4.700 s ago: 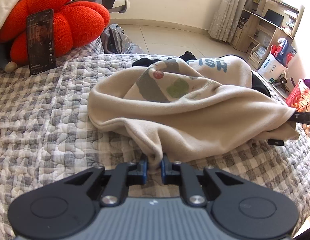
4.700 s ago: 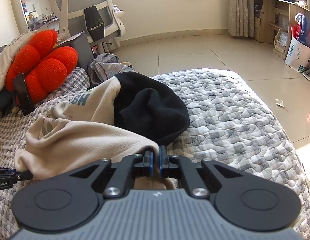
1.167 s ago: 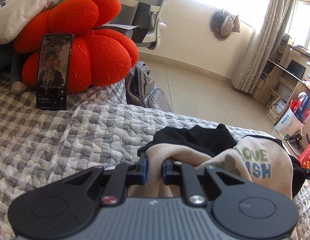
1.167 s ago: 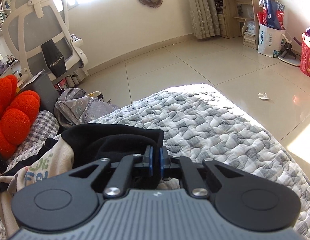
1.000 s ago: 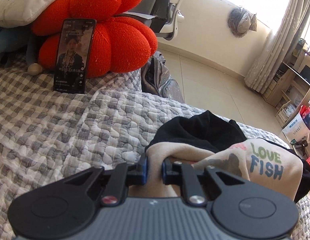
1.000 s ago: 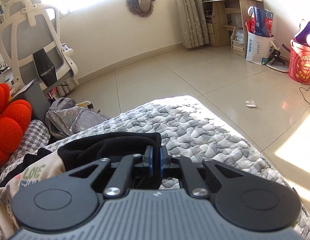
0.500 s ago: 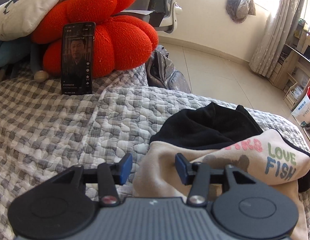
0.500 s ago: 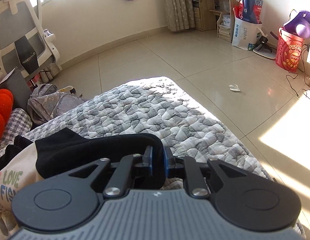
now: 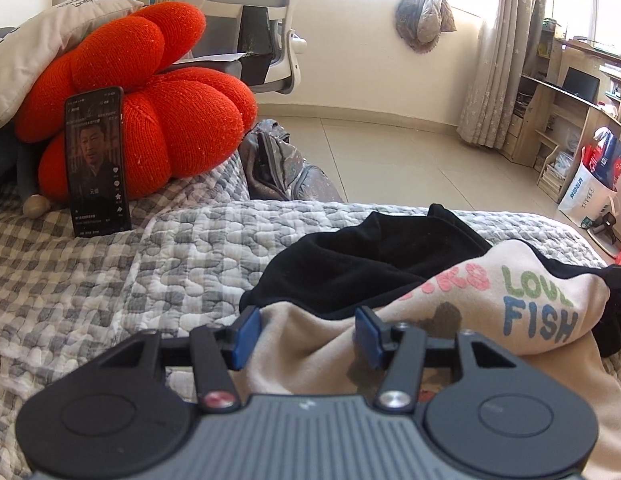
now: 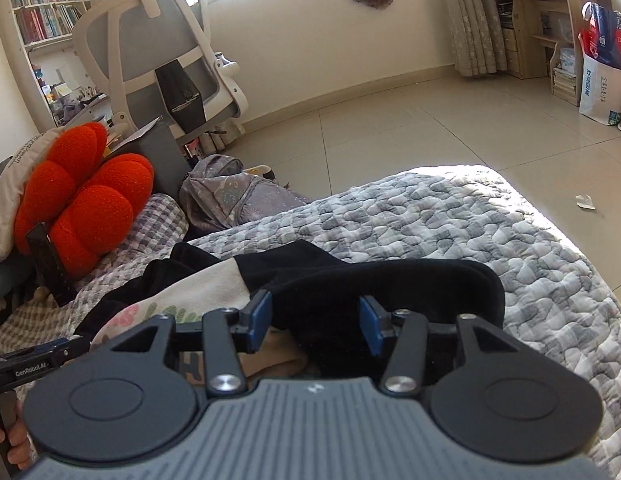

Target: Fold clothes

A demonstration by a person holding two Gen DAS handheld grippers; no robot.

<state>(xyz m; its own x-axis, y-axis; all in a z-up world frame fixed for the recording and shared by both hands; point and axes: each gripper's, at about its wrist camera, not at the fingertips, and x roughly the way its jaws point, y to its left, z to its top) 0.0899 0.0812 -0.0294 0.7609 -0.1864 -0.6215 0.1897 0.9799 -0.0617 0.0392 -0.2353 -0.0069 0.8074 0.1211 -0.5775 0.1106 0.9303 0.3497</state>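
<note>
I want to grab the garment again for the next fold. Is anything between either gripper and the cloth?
Nothing visible stands in the way. The left gripper is open with the beige part of the garment lying directly between its jaws, and the right gripper is open over the black sleeve.

Right claw (image 10: 314,322) spread wide over black garment fold (image 10: 390,284), beige sweatshirt (image 10: 214,292) beside, grey quilt (image 10: 470,220) beneath

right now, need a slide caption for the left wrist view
Open left gripper over a beige-and-black sweatshirt on the quilted bed.
</note>
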